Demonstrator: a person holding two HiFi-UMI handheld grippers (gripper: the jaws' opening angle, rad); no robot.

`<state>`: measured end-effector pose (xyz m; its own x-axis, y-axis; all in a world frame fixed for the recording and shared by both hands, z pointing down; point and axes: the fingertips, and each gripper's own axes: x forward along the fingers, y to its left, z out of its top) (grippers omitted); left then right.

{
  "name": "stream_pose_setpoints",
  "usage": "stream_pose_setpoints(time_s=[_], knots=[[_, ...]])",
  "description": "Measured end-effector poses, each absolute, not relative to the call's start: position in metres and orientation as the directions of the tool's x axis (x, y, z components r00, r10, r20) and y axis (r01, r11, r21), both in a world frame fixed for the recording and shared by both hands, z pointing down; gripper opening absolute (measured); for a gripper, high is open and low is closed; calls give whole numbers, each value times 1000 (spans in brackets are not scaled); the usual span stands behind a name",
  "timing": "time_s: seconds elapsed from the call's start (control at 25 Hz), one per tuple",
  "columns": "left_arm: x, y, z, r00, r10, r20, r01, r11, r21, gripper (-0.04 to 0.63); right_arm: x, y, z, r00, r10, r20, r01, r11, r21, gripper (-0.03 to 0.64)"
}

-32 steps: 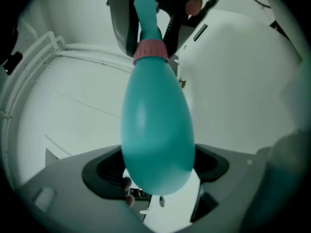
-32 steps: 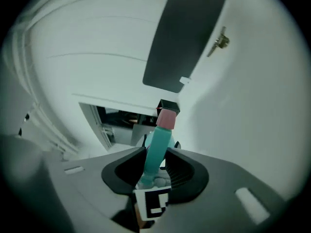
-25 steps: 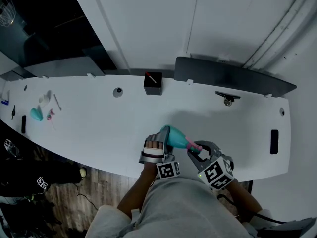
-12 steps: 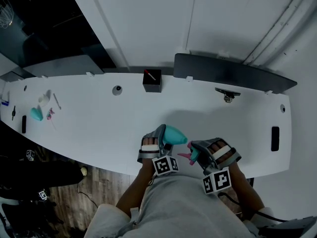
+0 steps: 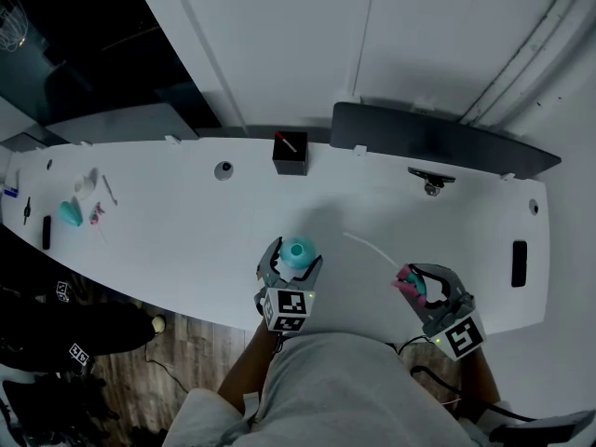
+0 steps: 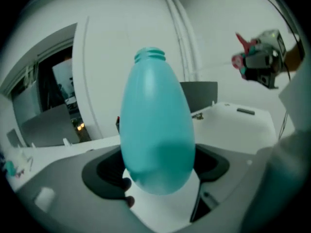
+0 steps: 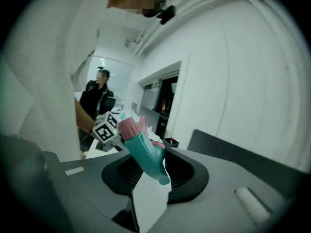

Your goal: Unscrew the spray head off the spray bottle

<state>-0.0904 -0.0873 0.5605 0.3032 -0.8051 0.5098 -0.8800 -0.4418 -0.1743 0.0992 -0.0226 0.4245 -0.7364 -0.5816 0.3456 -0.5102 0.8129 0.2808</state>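
Observation:
The teal spray bottle (image 5: 299, 250) stands upright in my left gripper (image 5: 292, 261), which is shut on its lower body near the table's front edge. In the left gripper view the bottle (image 6: 155, 130) fills the gap between the jaws, and its threaded neck (image 6: 149, 55) is bare. The pink and teal spray head (image 5: 410, 283) is off the bottle, held in my right gripper (image 5: 421, 282) to the right. Its thin white dip tube (image 5: 368, 246) points up-left, towards the bottle. In the right gripper view the spray head (image 7: 145, 152) sits tilted between the jaws.
On the white table (image 5: 186, 240) a black box (image 5: 289, 154) and a long dark panel (image 5: 438, 142) stand at the back. Small teal and pink items (image 5: 70, 213) lie far left. A metal fitting (image 5: 428, 182) and a black slot (image 5: 519, 250) are on the right.
The spray head has come off the bottle. My right gripper has carried it to the right, and the left gripper has rolled the bottle from lying tilted to upright.

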Motion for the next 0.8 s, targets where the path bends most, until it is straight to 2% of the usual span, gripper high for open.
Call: stream_pose_setpoints(time_s=[0.08, 0.2, 0.28, 0.4, 0.8], knots=[[-98, -88, 556, 324, -812, 485, -904, -417, -93, 409, 122, -38, 437, -647, -695, 313, -680, 712, 174, 127], [-85, -84, 547, 403, -802, 441, -894, -447, 5, 410, 126, -49, 481, -488, -778, 395, -820, 564, 96, 127], [-74, -79, 545, 444, -786, 430, -885, -459, 76, 410, 107, -51, 503, -453, -778, 436, -848, 526, 58, 127], [-66, -73, 546, 465, -772, 434, -876, -473, 98, 410, 74, -55, 517, -465, -776, 426, -862, 507, -18, 127], [-56, -47, 550, 569, -694, 441, -806, -577, 132, 410, 52, -39, 525, -384, -816, 433, -909, 417, -20, 127]])
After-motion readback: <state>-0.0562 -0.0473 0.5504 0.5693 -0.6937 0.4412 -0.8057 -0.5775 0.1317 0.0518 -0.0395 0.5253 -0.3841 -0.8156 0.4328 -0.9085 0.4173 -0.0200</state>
